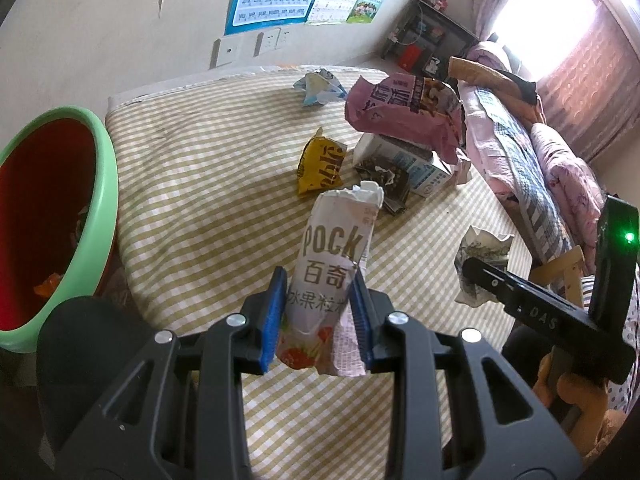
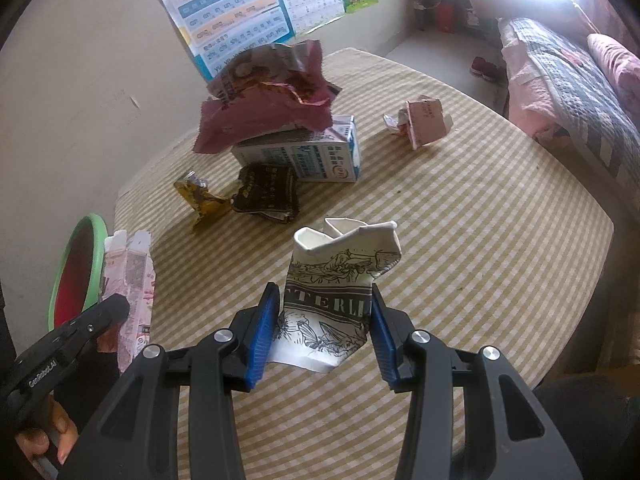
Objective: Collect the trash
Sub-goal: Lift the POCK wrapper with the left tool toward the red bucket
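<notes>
The Pocky box point(image 1: 334, 276) is pinched in the left gripper point(image 1: 320, 312), the crushed paper cup point(image 2: 340, 292) in the right gripper point(image 2: 326, 328). Both should be carried over the green-rimmed bin point(image 1: 60, 224), left of the left gripper, before being released.

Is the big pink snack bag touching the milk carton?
Touching. In the right wrist view, the pink snack bag lies directly on top of the milk carton, with no gap visible.

light: daylight, window point(image 1: 560, 12) blown out | edges: fisheye-bent — dark corners | focus: slightly soft
</notes>
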Motion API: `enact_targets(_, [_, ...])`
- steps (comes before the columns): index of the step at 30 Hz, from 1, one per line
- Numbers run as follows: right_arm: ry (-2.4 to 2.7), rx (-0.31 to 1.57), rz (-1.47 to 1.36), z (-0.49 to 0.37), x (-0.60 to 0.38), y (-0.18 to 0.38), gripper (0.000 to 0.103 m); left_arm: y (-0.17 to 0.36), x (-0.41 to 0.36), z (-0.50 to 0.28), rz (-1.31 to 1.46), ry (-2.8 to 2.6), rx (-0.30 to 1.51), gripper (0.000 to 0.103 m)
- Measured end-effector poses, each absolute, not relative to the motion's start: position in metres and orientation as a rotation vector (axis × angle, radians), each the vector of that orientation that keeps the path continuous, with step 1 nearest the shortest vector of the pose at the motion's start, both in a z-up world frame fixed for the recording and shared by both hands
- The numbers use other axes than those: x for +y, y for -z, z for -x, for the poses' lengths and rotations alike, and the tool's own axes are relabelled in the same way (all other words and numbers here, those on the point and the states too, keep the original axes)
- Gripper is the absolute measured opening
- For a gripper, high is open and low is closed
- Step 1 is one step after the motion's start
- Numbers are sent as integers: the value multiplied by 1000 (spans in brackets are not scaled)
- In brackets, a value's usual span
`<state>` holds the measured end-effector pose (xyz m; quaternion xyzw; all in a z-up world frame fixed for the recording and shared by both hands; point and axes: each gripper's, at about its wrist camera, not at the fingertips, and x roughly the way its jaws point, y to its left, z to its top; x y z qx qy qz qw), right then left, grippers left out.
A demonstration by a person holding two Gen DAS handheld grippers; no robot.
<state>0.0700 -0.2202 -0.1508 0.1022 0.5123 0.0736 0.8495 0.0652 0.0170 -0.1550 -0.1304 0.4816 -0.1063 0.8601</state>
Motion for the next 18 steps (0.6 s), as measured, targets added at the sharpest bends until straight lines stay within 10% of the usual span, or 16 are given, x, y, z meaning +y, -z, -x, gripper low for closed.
enact_targets(18, [-191,1083,-177,-65,-195,149,43,152,32,-65,334,218,992,30])
